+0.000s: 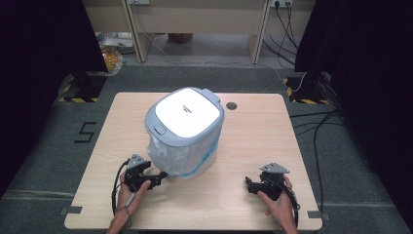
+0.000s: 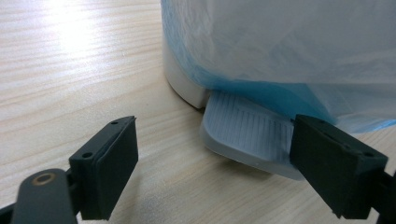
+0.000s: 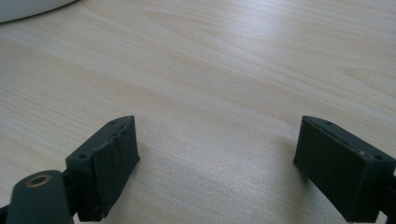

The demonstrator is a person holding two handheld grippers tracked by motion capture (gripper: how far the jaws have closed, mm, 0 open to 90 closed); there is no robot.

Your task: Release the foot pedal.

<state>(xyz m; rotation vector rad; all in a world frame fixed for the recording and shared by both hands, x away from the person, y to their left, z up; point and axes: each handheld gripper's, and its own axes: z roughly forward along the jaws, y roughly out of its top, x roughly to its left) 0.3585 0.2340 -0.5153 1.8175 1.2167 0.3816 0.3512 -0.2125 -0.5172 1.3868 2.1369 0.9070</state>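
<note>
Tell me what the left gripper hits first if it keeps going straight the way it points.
Most likely the grey ribbed pedal at the foot of the bin. The left gripper is open, the pedal lying just ahead between its jaws, nearer one jaw; depth is hard to judge.

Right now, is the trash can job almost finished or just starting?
Just starting, it looks. Done: a plastic bag already lines the bin. In hand: the left gripper, open, sits at the foot pedal. Left: the lid is shut; the right gripper waits open on the table.
</note>
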